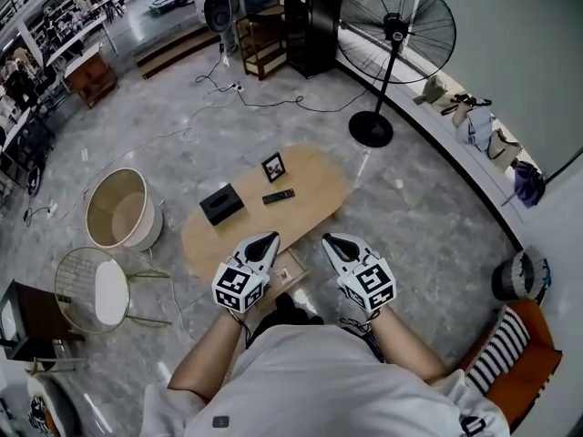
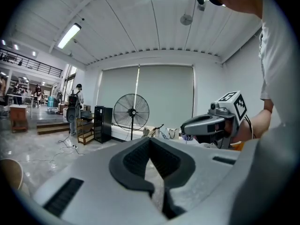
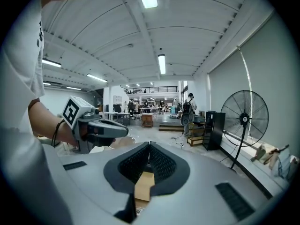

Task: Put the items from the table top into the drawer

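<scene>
three items lying out in the open

a black box (image 1: 221,203), a dark remote (image 1: 279,196) and a small upright picture frame (image 1: 273,166) are sitting apart on the oval wooden table (image 1: 314,217); the drawer (image 1: 290,269) is standing open at its near edge.

Box (image 1: 221,203) left of remote (image 1: 279,196) on table (image 1: 319,185), frame (image 1: 273,166) behind, fan (image 1: 397,27) beyond

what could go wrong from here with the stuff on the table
Both the left gripper and right gripper are shut; reaching in like that could shove the remote off the table. The picture frame near the far edge looks propped up, so a nudge might topple it.
</scene>
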The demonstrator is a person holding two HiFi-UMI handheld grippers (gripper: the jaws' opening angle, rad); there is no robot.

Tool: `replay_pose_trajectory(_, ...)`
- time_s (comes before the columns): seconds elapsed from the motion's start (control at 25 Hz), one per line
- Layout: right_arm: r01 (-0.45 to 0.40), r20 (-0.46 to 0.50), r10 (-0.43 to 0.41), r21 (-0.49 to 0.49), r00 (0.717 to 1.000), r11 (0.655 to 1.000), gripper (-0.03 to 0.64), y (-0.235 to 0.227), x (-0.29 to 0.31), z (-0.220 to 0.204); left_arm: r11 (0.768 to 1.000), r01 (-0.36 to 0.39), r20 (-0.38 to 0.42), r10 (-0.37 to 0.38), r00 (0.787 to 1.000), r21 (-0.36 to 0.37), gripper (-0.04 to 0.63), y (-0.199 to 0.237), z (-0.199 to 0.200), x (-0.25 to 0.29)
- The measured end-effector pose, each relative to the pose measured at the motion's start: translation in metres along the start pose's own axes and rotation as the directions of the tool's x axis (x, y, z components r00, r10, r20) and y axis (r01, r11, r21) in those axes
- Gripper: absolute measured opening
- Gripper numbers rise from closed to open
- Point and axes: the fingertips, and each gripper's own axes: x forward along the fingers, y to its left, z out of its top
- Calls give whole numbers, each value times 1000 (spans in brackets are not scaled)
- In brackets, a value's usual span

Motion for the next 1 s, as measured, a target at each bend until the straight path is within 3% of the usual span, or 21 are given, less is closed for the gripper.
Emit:
replay_pose_trajectory(0.28,2,2,-2,-5,1000,1000,28,-21,37,11,1000,5,9,-5,1000,-8,9,35,5,22)
replay_pose_trajectory(0.6,-45,-6,45,-40,999,998,28,-28,113,31,999,-36,26,36,999,-25,9,108,10,31)
replay_pose_trajectory(1.0,-116,-37,114,-42,993,992,28,-28,166,32,993,-91,15,92,996,-72,9,158,-2,30)
